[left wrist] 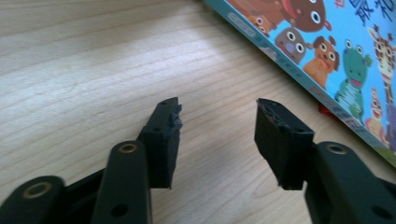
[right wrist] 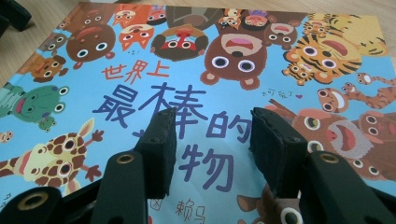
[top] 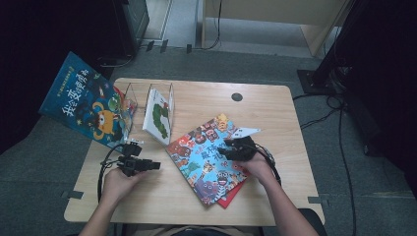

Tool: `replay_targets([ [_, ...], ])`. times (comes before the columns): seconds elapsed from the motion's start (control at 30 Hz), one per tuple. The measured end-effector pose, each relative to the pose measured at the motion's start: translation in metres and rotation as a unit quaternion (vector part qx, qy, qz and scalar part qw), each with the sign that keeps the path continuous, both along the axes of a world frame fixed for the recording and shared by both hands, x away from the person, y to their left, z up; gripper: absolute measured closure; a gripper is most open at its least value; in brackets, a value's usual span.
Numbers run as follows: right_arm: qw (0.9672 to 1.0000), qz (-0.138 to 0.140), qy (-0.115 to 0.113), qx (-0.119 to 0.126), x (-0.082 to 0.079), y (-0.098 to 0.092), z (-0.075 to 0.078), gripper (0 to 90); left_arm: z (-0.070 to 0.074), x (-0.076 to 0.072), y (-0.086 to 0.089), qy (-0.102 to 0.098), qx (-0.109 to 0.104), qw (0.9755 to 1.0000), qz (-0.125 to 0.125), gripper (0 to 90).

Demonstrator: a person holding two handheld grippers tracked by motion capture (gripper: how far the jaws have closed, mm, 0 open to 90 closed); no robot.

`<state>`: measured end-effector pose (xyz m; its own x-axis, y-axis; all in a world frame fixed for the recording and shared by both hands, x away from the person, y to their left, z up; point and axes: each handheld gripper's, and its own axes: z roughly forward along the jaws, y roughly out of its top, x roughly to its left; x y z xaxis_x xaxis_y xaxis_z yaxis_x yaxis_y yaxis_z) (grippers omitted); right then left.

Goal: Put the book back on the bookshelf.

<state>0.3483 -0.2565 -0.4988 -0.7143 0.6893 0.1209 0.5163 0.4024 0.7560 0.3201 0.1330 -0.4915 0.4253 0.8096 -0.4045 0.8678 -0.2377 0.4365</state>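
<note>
A blue picture book (top: pixel 206 157) with cartoon animals lies at an angle mid-table, on top of a red book (top: pixel 231 196). My right gripper (top: pixel 227 150) hovers over the blue book's right half. In the right gripper view this gripper (right wrist: pixel 212 135) is open just above the cover (right wrist: pixel 140 70), with nothing between its jaws. My left gripper (top: pixel 155 165) lies low over bare wood to the left of the book, pointing at it. In the left gripper view it (left wrist: pixel 217 119) is open and empty, with the book's edge (left wrist: pixel 336 51) and a sliver of the red book (left wrist: pixel 325 109) just beyond it.
A clear book stand (top: pixel 147 98) at the back left holds a white caterpillar book (top: pixel 160 115). A dark blue book (top: pixel 86 101) leans off the table's left corner. There is a round cable hole (top: pixel 237 97) near the back edge. Cables trail on the floor to the right.
</note>
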Motion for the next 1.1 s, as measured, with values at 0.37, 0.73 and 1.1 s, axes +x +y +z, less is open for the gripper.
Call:
replay_targets([
  [0.37, 0.9998, -0.017, 0.003, 0.001, 0.002, -0.004, 0.0, 51.5, -0.002, -0.006, -0.002, -0.02, -0.003, 0.9998, -0.003, 46.0],
  [0.73, 0.9996, -0.028, -0.006, -0.004, 0.002, -0.009, 0.001, 65.8, -0.002, -0.006, 0.001, -0.01, -0.009, 0.9999, 0.01, 50.3],
  [1.1, 0.9995, -0.029, -0.009, -0.01, 0.001, -0.018, 0.002, 82.9, 0.004, -0.004, -0.015, -0.011, -0.013, 0.9998, 0.005, 47.7],
])
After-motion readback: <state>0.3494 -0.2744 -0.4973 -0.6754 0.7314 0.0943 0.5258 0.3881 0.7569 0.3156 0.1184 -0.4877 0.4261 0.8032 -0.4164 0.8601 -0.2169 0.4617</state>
